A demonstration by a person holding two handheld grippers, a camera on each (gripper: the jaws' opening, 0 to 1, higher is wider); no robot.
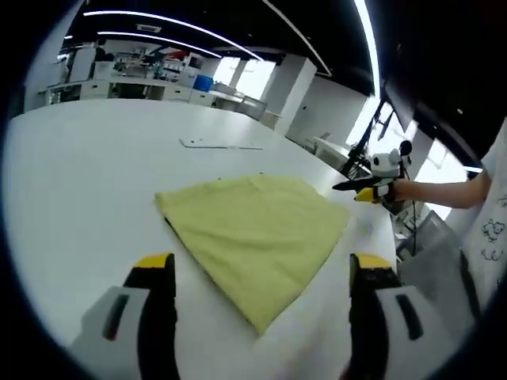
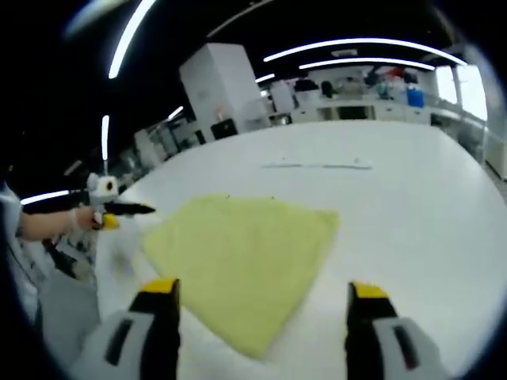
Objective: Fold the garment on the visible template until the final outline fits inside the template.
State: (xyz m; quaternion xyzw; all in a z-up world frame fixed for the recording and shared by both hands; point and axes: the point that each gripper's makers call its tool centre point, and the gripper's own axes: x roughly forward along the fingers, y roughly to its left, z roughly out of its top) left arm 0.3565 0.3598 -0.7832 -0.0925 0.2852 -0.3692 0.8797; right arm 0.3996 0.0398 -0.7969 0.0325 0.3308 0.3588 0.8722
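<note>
A yellow-green garment [image 1: 253, 229] lies folded flat in a rough triangle on the white table [image 1: 79, 174]. My left gripper [image 1: 263, 273] is open, its yellow-tipped jaws wide apart over the garment's near corner with nothing between them. The right gripper [image 1: 366, 188] is in a hand at the table's far right edge, off the cloth. In the right gripper view the same garment [image 2: 245, 253] lies ahead, and my right gripper [image 2: 262, 289] is open and holds nothing. The left gripper [image 2: 115, 210] hangs at the left beside the cloth. Thin line marks [image 1: 220, 146] [image 2: 317, 165] lie on the table beyond the garment.
The table's edge [image 1: 372, 229] runs close past the garment's right side. A person's patterned sleeve [image 1: 495, 229] is at the far right. Lab benches and shelves [image 1: 135, 83] and a white pillar [image 2: 222, 87] stand in the background.
</note>
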